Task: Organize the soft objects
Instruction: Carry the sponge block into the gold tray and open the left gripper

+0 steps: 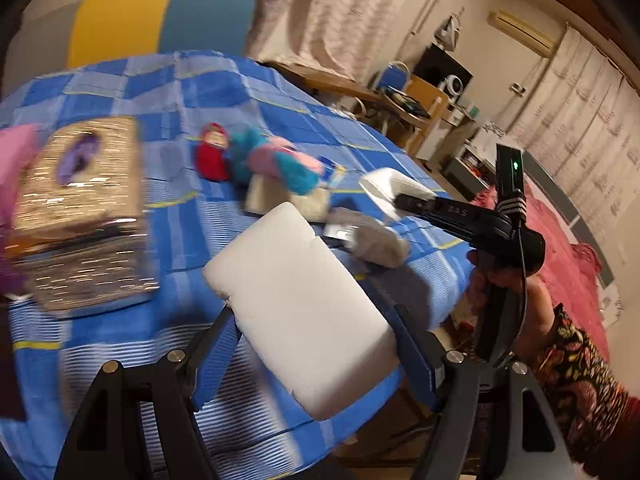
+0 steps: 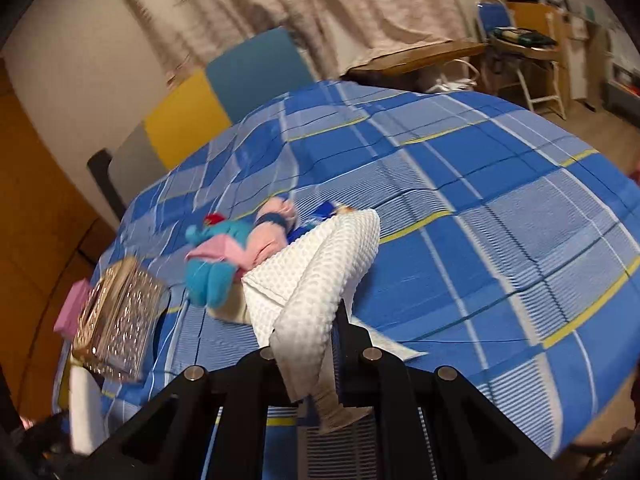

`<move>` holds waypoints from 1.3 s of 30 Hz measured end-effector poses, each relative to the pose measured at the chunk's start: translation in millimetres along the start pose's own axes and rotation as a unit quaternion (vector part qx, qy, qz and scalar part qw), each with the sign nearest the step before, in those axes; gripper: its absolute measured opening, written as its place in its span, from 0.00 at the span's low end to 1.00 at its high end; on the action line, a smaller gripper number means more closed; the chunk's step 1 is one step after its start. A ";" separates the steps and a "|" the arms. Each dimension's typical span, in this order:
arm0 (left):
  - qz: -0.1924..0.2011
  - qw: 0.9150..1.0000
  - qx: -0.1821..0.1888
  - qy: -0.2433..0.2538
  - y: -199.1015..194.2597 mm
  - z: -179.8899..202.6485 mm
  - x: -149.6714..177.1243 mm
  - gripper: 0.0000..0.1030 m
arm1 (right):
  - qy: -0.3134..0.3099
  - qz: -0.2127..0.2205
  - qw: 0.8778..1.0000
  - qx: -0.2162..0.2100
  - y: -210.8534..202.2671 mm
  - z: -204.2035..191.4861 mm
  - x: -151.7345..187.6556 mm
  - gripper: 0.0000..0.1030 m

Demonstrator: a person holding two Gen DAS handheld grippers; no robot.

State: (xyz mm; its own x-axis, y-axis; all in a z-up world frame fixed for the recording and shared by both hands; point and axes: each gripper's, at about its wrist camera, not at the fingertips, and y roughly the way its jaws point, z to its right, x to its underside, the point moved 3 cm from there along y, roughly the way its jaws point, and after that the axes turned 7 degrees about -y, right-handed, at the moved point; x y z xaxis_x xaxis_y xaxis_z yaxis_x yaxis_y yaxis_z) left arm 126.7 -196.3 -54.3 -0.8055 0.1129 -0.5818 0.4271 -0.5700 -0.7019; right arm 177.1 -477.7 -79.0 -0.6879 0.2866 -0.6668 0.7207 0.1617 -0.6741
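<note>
Two grippers clenched, left gripper [image 1: 320, 344] on white sponge [image 1: 300, 312], right gripper [image 2: 316, 364] on white cloth [image 2: 320, 276], plush toy [image 2: 224, 256] beside.

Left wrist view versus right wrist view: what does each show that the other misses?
Only the left wrist view shows the left gripper shut on a white foam block, the red plush doll, a grey soft item, and the right gripper from outside, pinching the white waffle cloth.

Only the right wrist view shows that cloth's dimpled weave up close, draped between the fingers of the right gripper.

Both show the blue checked bedcover, the blue-and-pink plush toy and the shiny gold box.
</note>
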 end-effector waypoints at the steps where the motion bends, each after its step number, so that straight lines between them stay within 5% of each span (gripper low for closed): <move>1: 0.012 1.000 -0.007 0.000 -11.2 -8.6 1.3 0.74 | -0.008 0.000 1.000 -0.001 1.0 -2.9 1.2 0.10; 19: 0.117 0.982 -0.083 -0.125 -120.9 -170.9 -27.3 0.74 | -0.083 0.025 0.996 0.010 -9.3 -45.9 14.7 0.10; 31: 0.072 0.962 -0.132 -0.228 -108.3 -308.5 -60.7 0.75 | -0.067 0.056 0.996 0.001 -32.7 -98.0 32.1 0.10; 39: 0.054 0.947 -0.161 -0.271 -80.5 -364.1 -83.4 0.79 | -0.056 0.070 0.996 -0.003 -48.6 -129.9 37.8 0.10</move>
State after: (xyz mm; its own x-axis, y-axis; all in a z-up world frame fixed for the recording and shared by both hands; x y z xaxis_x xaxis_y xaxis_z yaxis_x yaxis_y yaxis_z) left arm 309.1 136.5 -98.9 -0.8046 -0.4171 -0.4226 0.5526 -0.2657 -0.7900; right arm 127.2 -352.0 -30.2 -0.5859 0.1989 -0.7856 0.8104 0.1342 -0.5704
